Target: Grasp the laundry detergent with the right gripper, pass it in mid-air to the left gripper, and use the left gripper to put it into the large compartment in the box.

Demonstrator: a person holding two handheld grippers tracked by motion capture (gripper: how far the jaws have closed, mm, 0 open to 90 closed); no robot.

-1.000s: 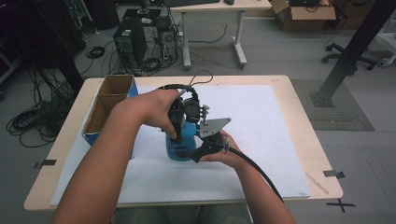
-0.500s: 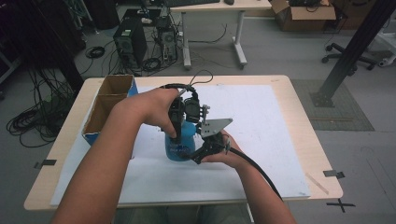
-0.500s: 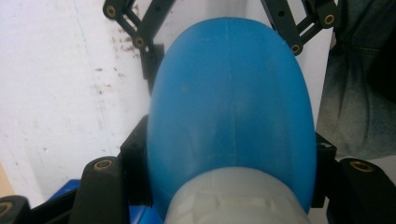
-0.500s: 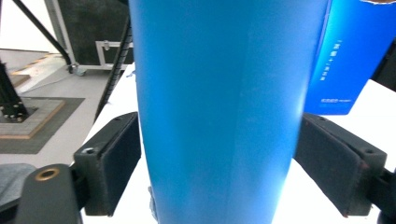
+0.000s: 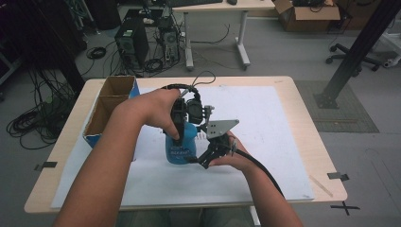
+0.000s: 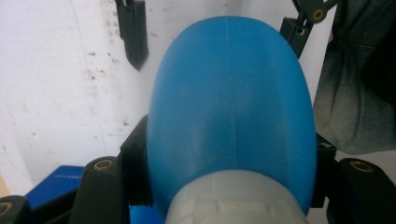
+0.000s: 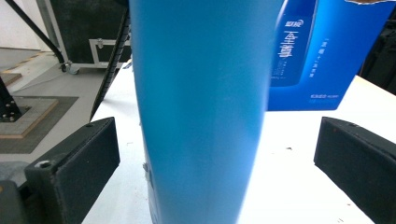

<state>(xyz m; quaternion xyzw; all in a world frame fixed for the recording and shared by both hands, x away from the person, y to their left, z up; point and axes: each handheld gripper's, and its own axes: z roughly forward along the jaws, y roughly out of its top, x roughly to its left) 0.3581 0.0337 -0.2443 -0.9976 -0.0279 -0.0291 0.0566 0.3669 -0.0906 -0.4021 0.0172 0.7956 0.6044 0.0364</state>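
Upright on the white sheet (image 5: pixel 265 142), the blue bottle (image 5: pixel 180 146) stands with its long axis vertical, neck end up, near the middle of the table (image 5: pixel 302 99) and a little toward the near edge. Body is smooth, glossy mid-blue plastic, oval in section, with a rounded shoulder; in the left gripper view it (image 6: pixel 231 107) narrows to a pale whitish collar (image 6: pixel 233 198) at the neck. A label with pale print shows low on the near face in the high view. Left gripper (image 5: pixel 182 118) comes down from above, jaws clamped on either side of the bottle just below the collar. Right gripper (image 5: pixel 201 158) sits low at the bottle's right near side, aimed level at the body; its jaws have just been opening and now stand wide, the bottle (image 7: pixel 201 107) between them with clear gaps on both sides, pads (image 7: pixel 77 163) not touching. Beyond the bottle in the right gripper view, a blue carton (image 7: pixel 327 56) with white lettering; in the high view this open box (image 5: pixel 106 109) stands at the table's left side.
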